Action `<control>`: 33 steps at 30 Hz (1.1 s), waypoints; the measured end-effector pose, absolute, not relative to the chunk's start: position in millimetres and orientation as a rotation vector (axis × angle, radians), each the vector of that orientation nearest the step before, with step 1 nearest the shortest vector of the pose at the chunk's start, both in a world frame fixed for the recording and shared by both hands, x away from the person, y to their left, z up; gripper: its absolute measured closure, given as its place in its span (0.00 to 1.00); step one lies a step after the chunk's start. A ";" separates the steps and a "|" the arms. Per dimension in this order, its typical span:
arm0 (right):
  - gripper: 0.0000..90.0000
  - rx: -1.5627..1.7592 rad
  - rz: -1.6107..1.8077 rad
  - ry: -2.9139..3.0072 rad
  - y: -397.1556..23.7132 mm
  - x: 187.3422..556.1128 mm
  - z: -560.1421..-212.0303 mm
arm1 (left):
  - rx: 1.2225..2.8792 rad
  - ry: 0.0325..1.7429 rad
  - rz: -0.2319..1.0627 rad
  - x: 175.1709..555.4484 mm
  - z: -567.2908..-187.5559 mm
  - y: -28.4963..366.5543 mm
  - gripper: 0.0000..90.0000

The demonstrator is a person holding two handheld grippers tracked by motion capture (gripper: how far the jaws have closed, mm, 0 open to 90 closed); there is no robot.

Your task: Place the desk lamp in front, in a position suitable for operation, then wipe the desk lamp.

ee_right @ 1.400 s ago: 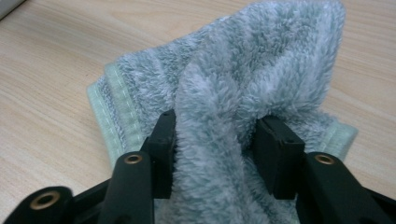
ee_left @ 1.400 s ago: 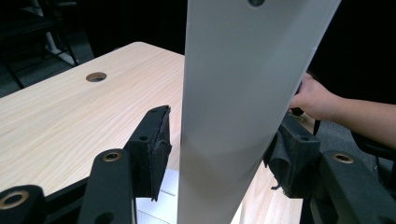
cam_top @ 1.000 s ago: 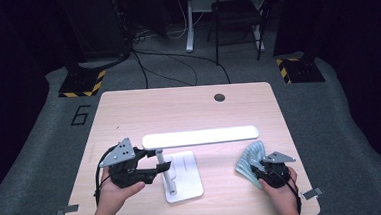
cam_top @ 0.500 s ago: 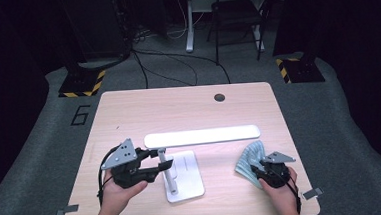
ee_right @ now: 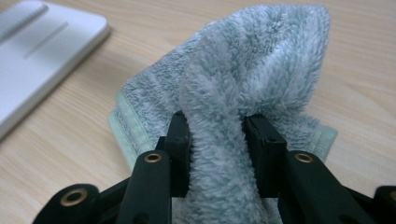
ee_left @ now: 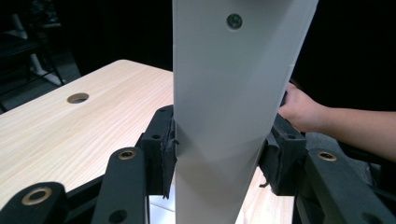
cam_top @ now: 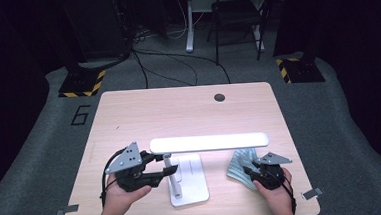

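This looks like a lab or test room, dark all around. A light wooden desk (cam_top: 189, 112) stands on grey floor mats with a painted number 6 (cam_top: 81, 115). Yellow-and-black striped stand bases (cam_top: 81, 84), black cables on the floor (cam_top: 176, 63) and a dark metal chair (cam_top: 235, 19) sit behind it.

Light wood-grain table (cam_top: 144, 115), rectangular, standing on grey carpeted floor (cam_top: 50, 146). Round cable hole (cam_top: 220, 97) near the far edge, right of centre. White lamp base (cam_top: 190, 180), flat and rectangular, sits on the near half, about mid-width. Pale green towel (cam_top: 239, 164) lies bunched on the near right part, close beside the base but apart from it. Far half bare. Tape tabs (cam_top: 66, 212) at both near corners.
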State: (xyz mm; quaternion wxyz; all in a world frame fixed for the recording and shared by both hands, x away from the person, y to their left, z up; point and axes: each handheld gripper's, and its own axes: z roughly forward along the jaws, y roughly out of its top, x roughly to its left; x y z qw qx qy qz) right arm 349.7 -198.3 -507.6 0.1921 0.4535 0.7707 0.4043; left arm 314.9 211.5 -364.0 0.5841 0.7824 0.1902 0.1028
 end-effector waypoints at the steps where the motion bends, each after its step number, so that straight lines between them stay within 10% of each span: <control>1: 0.72 1.275 1.161 2.144 -196.0 348.9 -506.4 | 1.823 0.443 0.236 314.5 -364.2 211.7 0.58; 26: 0.71 0.874 1.320 2.403 -97.5 322.3 -503.4 | 1.867 0.489 0.260 310.4 -359.8 207.5 0.58; 33: 0.57 0.843 1.245 2.432 -83.6 322.4 -511.2 | 1.888 0.499 0.263 307.8 -357.4 207.0 0.58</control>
